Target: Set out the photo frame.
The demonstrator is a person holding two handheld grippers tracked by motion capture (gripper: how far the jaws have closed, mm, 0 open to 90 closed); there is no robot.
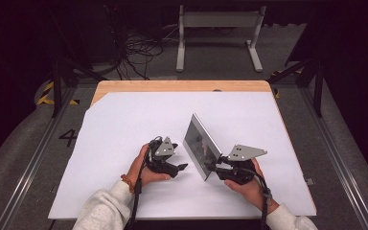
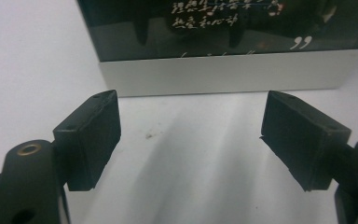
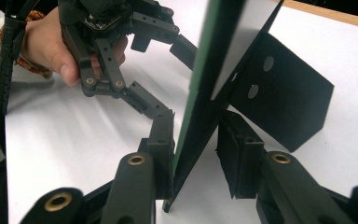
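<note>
Two tongs work over your tabletop (image 1: pixel 124 120), which is covered by a white sheet, with a strip of bare wood along its far edge. Near the middle of that sheet a picture frame (image 1: pixel 201 146) stands tilted on its lower edge, its glossy dark face turned toward your left side. In the left gripper view the frame's pale lower border (image 2: pixel 228 72) meets the sheet, and light script shows on the dark glass above it. In the right gripper view a black stand flap (image 3: pixel 279 98) with two holes sticks out from the frame's back.

Your right tongs (image 1: pixel 214 166) are clamped on the frame's near edge, one jaw against each face of the thin panel. Your right hand (image 1: pixel 247 184) grips them from behind.

Your left tongs (image 1: pixel 181 167) sit just left of the frame, jaws spread wide with nothing between them, pointing at its front. Your left hand (image 1: pixel 146 167) holds them low, a beaded bracelet (image 1: pixel 127 182) at the wrist.
</note>
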